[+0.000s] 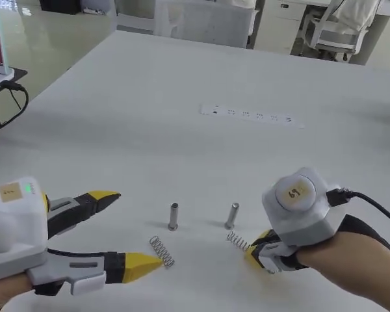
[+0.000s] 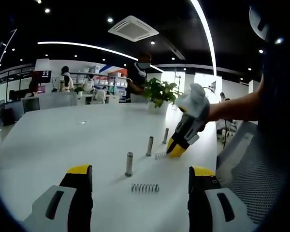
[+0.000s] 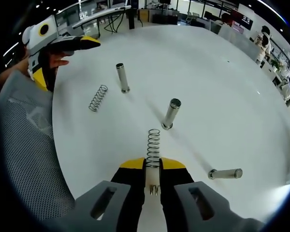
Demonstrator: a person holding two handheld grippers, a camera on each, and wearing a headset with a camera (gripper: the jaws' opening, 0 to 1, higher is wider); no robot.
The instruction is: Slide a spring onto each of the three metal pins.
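Clamping one spring (image 3: 153, 142) near three upright pins (image 2: 149, 146)

The spring was held in the closed jaws of the right gripper (image 3: 153, 165). The left gripper (image 2: 141, 170) was spread wide, with a second spring (image 2: 145, 187) lying on the table (image 1: 182, 117) just before it.

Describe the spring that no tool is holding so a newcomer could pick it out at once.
On the white table, start at the open left tool. Just ahead of its yellow tips, before the nearest upright pin, a spring lies flat on the surface. Unlike the other spring, pinched in the right tool, nothing grips it.
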